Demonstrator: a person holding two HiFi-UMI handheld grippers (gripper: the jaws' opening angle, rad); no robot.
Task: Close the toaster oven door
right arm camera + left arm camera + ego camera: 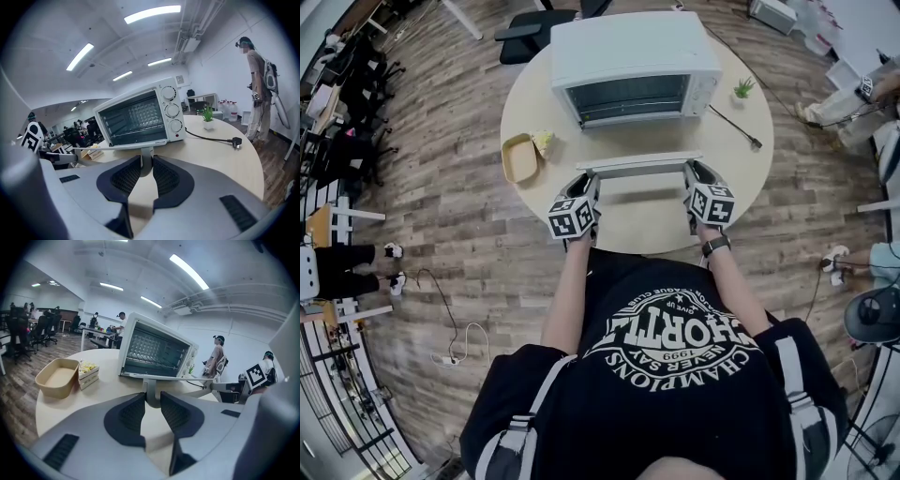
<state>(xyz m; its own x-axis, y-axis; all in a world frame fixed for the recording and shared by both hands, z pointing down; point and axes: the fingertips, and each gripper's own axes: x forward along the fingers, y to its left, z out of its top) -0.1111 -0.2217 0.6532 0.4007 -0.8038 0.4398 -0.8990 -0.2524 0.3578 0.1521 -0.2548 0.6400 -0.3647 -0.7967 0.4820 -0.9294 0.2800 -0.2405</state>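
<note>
- A shallow beige tray [517, 159] sits near the table's [741, 192] left edge. A small white-and-yellow snack [543, 142] lies against the tray's far right corner.
- The left claw [585, 178] reaches in from the near edge, pointing towards the far edge and tilted a little down. Its jaws are set narrow and clamp the left post of the handle [151, 389], with a dark ribbed pad on each side of the post.
- The toaster oven door [637, 162] hangs fully open, lying about level over the middle of the table. It is hinged at the oven's foot, and its handle bar runs along the side that faces the near edge.
- The white toaster oven [633, 56] stands at the middle of the far edge, its mouth facing the person. The wire rack shows inside, and three knobs run down its right side.
- The right claw [693, 172] comes in from the near edge, level with the left one. Its jaws are likewise narrow and grip the handle's right post, which fills the gap between the pads.
- A small green plant [743, 88] in a white pot stands near the far right edge, just right of the oven.
- A black power cord [731, 126] lies loose from the oven's right side towards the right edge, its plug resting on the table.
</note>
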